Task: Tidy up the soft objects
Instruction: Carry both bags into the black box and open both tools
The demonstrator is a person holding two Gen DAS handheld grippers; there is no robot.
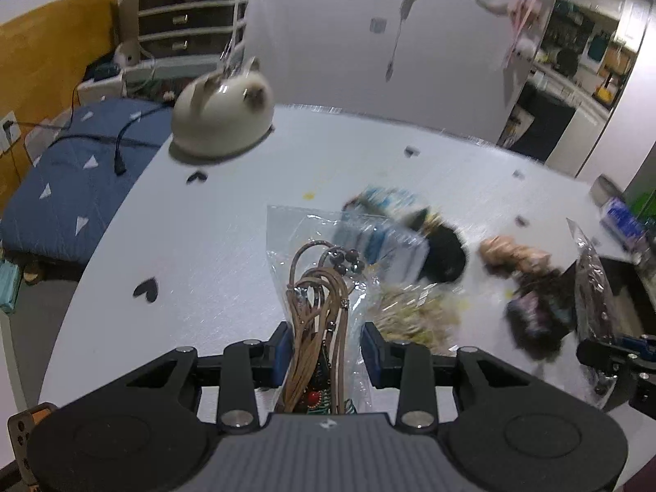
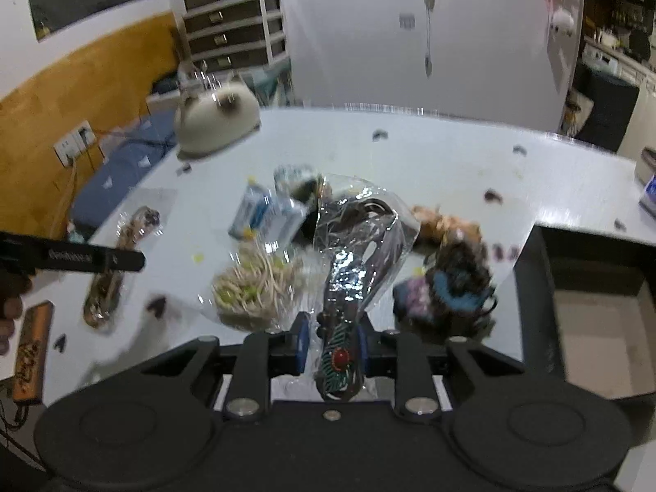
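Left gripper (image 1: 326, 354) pinches a bagged tan cord necklace (image 1: 317, 287), right gripper (image 2: 330, 346) pinches a bagged dark necklace (image 2: 352, 254); each bag's long axis runs straight ahead off the jaws. Beyond, the soft pile (image 2: 254, 283) lies on the white table (image 2: 410, 156), the right one nearer.

A white table (image 1: 205, 246) carried small black heart stickers (image 1: 146, 289). Behind it a drawer cabinet (image 1: 192, 12) stood at the wall, and a blue quilt (image 1: 78, 172) lay left, a black cable (image 1: 119, 143) across it.
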